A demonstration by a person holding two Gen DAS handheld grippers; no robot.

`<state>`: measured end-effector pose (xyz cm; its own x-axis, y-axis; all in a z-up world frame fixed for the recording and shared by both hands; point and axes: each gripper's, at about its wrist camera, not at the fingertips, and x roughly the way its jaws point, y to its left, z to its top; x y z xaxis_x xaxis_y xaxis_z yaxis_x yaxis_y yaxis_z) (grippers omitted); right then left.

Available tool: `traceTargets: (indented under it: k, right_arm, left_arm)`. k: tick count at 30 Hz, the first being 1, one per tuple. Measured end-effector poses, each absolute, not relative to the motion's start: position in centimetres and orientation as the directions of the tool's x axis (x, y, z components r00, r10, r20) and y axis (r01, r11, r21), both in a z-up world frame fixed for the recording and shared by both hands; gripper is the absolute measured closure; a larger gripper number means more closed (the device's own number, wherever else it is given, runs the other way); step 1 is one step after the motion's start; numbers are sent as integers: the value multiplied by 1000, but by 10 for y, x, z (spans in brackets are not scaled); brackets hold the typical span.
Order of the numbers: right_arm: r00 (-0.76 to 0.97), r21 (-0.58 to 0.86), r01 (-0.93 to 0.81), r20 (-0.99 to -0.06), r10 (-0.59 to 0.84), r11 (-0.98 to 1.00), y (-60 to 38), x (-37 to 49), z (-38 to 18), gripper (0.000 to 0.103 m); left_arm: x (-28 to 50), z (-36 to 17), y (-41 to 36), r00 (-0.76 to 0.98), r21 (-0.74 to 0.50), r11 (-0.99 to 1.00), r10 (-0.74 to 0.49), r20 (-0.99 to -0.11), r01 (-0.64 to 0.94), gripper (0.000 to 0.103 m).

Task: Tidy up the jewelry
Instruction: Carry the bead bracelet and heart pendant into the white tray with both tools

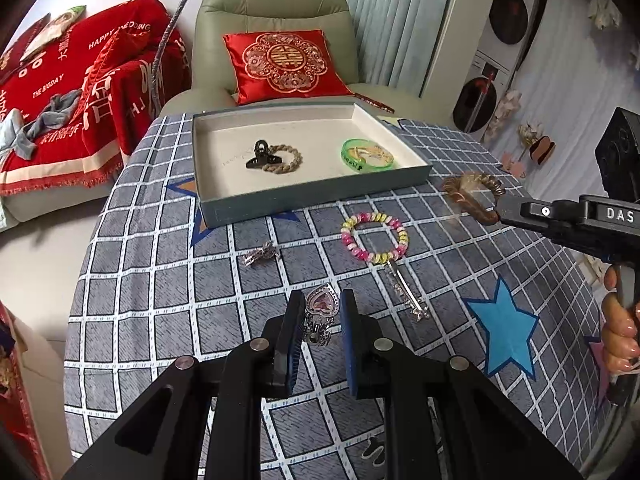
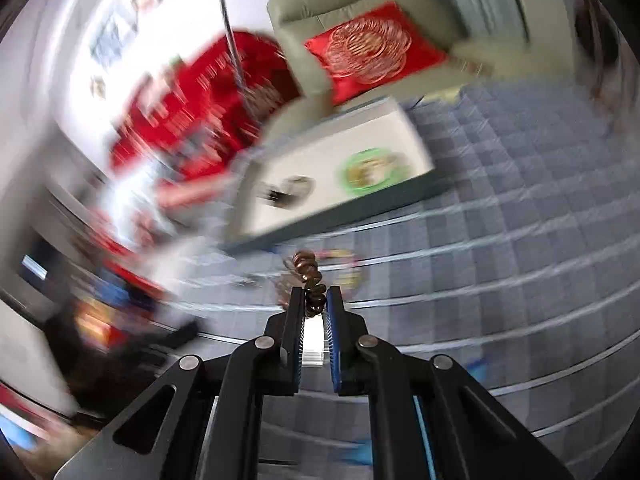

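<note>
In the left wrist view my left gripper (image 1: 320,305) is shut on a silver clip with a pink heart stone (image 1: 321,305), just above the checked tablecloth. At the right edge my right gripper (image 1: 499,211) is shut on a brown spiral hair tie (image 1: 474,192). The right wrist view is blurred, but the brown coil (image 2: 311,280) shows pinched in the right gripper (image 2: 314,300). The open tray (image 1: 312,197) holds a black clip on a rope bracelet (image 1: 274,158) and a green bangle (image 1: 366,156). A pink and yellow bead bracelet (image 1: 374,238), a long silver hair clip (image 1: 406,292) and a small silver piece (image 1: 260,256) lie loose on the cloth.
A green armchair (image 1: 272,8) with a red cushion (image 1: 284,64) stands behind the table. At the left is a sofa under a red blanket (image 1: 80,92). A person's hand (image 1: 618,332) grips the right gripper's handle. The blurred tray (image 2: 320,226) and green bangle (image 2: 370,170) lie ahead.
</note>
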<state>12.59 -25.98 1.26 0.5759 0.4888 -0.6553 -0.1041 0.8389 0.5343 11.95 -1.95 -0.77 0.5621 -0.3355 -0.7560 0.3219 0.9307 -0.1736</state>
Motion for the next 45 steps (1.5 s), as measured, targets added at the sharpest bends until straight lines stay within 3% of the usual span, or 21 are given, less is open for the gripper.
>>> traceTargets:
  k: [3, 4, 6, 12, 15, 16, 18, 19, 27, 30, 32, 33, 35, 45]
  right_arm:
    - [576, 336, -64, -757, 310, 940, -247, 129, 3, 92]
    - [561, 379, -74, -749, 353, 922, -247, 130, -2, 97]
    - [552, 540, -83, -675, 489, 838, -255, 128, -7, 97]
    - [552, 482, -37, -720, 420, 875, -260, 133, -14, 97]
    - [555, 374, -14, -769, 318, 928, -260, 135, -16, 96]
    - [547, 346, -6, -785, 293, 938, -261, 138, -18, 93]
    - [522, 322, 13, -810, 268, 947, -263, 144, -26, 69]
    - [517, 313, 28, -817, 255, 949, -268, 146, -32, 51]
    - [514, 340, 95, -822, 246, 936, -268, 168, -46, 50]
    - [495, 195, 58, -858, 141, 979, -251, 179, -52, 54]
    - [501, 161, 3, -855, 138, 987, -241, 179, -50, 78]
    - [498, 169, -4, -854, 148, 986, -240, 179, -49, 79]
    - [515, 116, -19, -850, 109, 993, -234, 177, -45, 92]
    - [569, 193, -29, -804, 175, 981, -244, 162, -23, 92]
  left_arm:
    - [119, -13, -20, 552, -175, 931, -333, -764, 320, 71]
    - [118, -13, -19, 552, -174, 931, -333, -765, 320, 71]
    - [118, -16, -19, 548, -171, 933, -328, -770, 317, 71]
    - [121, -18, -14, 548, -177, 937, -322, -772, 302, 71]
    - [123, -18, -13, 549, -179, 938, -321, -772, 297, 71]
    - [123, -18, -13, 549, -178, 938, -320, -772, 297, 71]
    - [123, -18, -13, 550, -174, 939, -318, -772, 298, 71]
    - [123, -19, -13, 551, -173, 939, -317, -772, 298, 71]
    - [128, -21, -12, 548, -171, 940, -313, -776, 295, 71]
    - [128, -21, -10, 548, -177, 940, -317, -774, 292, 71]
    - [128, -21, -9, 549, -183, 938, -324, -770, 295, 71]
    - [128, -22, -8, 549, -186, 937, -326, -769, 296, 71]
    - [129, -23, -7, 548, -190, 937, -327, -770, 293, 71]
    - [136, -17, -6, 549, -202, 938, -330, -768, 282, 71]
